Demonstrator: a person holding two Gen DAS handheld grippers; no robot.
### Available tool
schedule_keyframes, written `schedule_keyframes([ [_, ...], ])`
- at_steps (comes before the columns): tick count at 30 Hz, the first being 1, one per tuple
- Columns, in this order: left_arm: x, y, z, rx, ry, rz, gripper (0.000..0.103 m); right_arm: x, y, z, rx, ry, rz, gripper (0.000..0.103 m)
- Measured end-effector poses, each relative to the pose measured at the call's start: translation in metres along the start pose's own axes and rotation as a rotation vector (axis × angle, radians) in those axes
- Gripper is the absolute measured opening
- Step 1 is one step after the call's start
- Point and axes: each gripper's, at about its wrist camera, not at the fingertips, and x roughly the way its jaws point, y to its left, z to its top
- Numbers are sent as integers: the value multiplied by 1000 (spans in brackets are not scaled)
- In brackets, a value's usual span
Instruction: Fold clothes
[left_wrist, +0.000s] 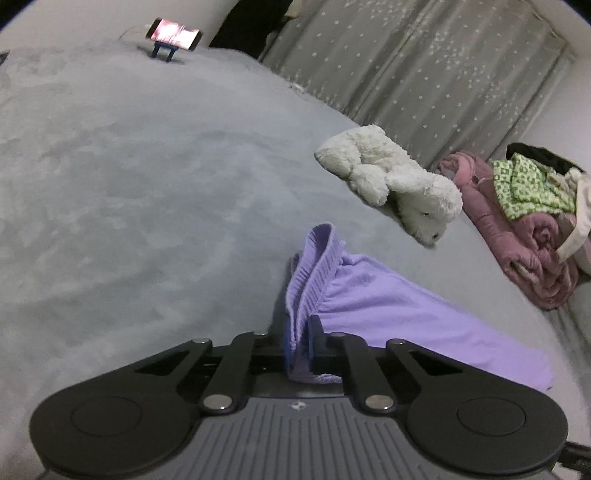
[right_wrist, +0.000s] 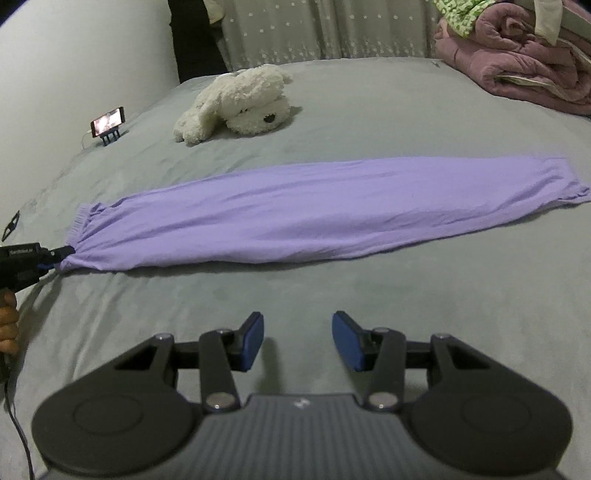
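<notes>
Lilac trousers (right_wrist: 280, 214) lie folded lengthwise, leg on leg, in a long strip across the grey bed (right_wrist: 369, 125), waistband at the left, cuffs at the right. My left gripper (left_wrist: 301, 332) is shut on the near corner of the ribbed waistband (left_wrist: 317, 266); it also shows at the left edge of the right wrist view (right_wrist: 61, 254). My right gripper (right_wrist: 298, 339) is open and empty, hovering over bare bed in front of the middle of the trousers.
A white plush dog (right_wrist: 240, 103) lies behind the trousers. A phone on a small stand (right_wrist: 108, 123) sits at the bed's far left edge. A rolled pink quilt with clothes on it (right_wrist: 517, 62) is at the back right. A curtain hangs behind.
</notes>
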Motion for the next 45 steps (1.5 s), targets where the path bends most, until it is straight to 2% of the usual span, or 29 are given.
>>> schedule_keyframes([
  [2,0,4,6,-30,22,0,7,2,-1,5,-19,-13,13,43],
  [6,1,2,6,6,44,24,9,11,-6,13,-36,-21,28,43],
  [9,0,-5,8,49,66,23,17,22,-20,15,-1,-5,10,43],
  [10,-3,-5,11,49,73,27,23,22,-25,14,12,-8,26,43],
  [11,-8,-6,14,41,63,42,27,22,-30,14,24,-14,47,43],
  [13,-19,-7,21,25,43,72,27,24,-34,14,15,-22,66,43],
  [15,-34,-15,29,31,22,113,27,23,-37,15,-21,-36,41,44],
  [18,-47,-41,31,37,22,130,27,26,-51,20,2,-48,3,46],
  [21,-38,-75,25,6,130,140,27,31,-65,23,63,-47,45,47],
  [25,-15,-109,11,1,184,162,27,39,-66,26,64,-44,100,74],
  [26,-7,-113,8,-13,203,162,27,41,-63,27,48,-43,105,77],
  [29,11,-112,-1,-9,183,174,27,47,-59,32,19,-39,120,77],
  [32,24,-102,-8,72,140,265,27,49,-62,35,37,-38,143,77],
  [34,29,-97,-6,90,130,264,27,51,-58,35,2,-37,138,78],
  [39,34,-98,-4,61,125,293,27,50,-38,30,-58,-49,107,80],
  [43,38,-103,-5,36,145,298,27,50,-37,29,27,-92,193,74],
  [45,39,-105,-6,42,145,308,27,51,-34,31,22,-110,189,72],
])
